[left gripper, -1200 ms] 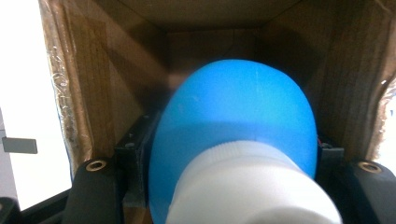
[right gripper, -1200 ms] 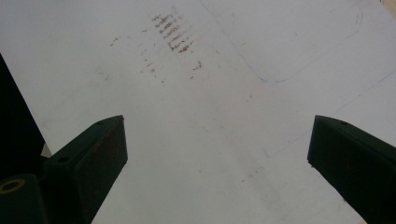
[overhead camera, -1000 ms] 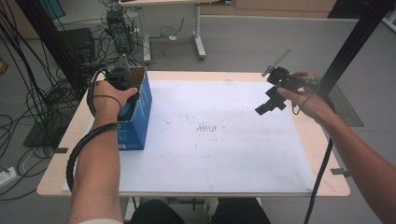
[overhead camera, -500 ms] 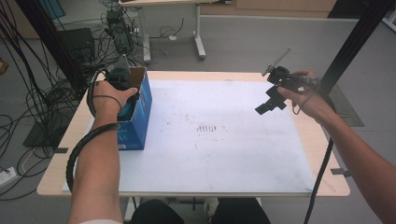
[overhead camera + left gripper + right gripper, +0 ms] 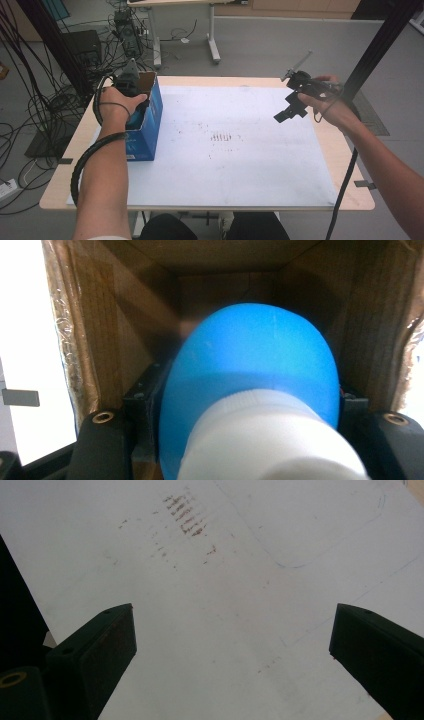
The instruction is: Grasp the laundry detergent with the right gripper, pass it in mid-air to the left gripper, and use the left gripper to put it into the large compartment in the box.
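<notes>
Two handheld grippers are over a light wooden table (image 5: 345, 200) with a big white sheet (image 5: 240, 165) covering most of the top. On the left side of that sheet there's a blue cardboard box (image 5: 147, 125) with its top flaps open, plain brown card on the inside. The left gripper (image 5: 131, 95) is pushed down into the open top of the box, with the person's left hand (image 5: 120, 102) wrapped around it. From the left gripper view you're looking straight down into the box, and its jaws are clamped on a bright blue rounded plastic bottle with a white screw cap (image 5: 260, 395), one black jaw pressed against each side of it, the cap end pointing back at the camera. So the bottle is inside the box, up off the bottom as far as I can tell. Over on the right, the right gripper (image 5: 290, 112) hangs in the air above the sheet, well apart from the box, held in the person's right hand (image 5: 332, 102). Its jaws are spread wide with nothing in between, just white sheet below with a patch of small reddish-brown marks (image 5: 185, 515) and some faint blue pen lines (image 5: 330, 545).
</notes>
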Demonstrator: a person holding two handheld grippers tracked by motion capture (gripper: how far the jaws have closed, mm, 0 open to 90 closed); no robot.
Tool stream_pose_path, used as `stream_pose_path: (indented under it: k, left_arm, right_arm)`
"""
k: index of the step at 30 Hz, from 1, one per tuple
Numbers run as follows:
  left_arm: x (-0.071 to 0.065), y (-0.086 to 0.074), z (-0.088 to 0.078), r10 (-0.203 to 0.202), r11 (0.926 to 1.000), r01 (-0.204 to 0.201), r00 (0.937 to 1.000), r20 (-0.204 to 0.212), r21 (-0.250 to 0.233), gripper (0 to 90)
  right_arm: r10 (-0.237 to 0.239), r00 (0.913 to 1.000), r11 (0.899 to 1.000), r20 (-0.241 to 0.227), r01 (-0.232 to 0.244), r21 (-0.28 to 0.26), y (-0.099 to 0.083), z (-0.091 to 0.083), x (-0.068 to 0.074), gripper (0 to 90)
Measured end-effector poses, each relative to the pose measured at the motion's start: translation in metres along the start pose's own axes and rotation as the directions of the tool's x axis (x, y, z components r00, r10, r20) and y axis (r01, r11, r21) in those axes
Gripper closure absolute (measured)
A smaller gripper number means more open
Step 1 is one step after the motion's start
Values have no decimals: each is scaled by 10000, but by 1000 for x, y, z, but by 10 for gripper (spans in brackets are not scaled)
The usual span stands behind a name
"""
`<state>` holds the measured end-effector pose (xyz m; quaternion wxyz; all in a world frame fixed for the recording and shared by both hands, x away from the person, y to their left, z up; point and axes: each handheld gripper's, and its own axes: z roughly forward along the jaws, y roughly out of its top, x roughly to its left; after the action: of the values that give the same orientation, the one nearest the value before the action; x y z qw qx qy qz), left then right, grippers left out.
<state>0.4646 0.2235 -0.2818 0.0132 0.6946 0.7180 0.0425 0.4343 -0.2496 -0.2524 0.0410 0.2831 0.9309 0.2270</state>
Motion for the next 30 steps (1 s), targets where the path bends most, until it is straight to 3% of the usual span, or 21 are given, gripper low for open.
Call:
stream_pose_path:
  k: [30]
  left_arm:
    - [1,-1,0,-22,10000,22,10000,30,-43,351]
  right_arm:
    - [-76,10000,10000,20,76,20,2,0,2,49]
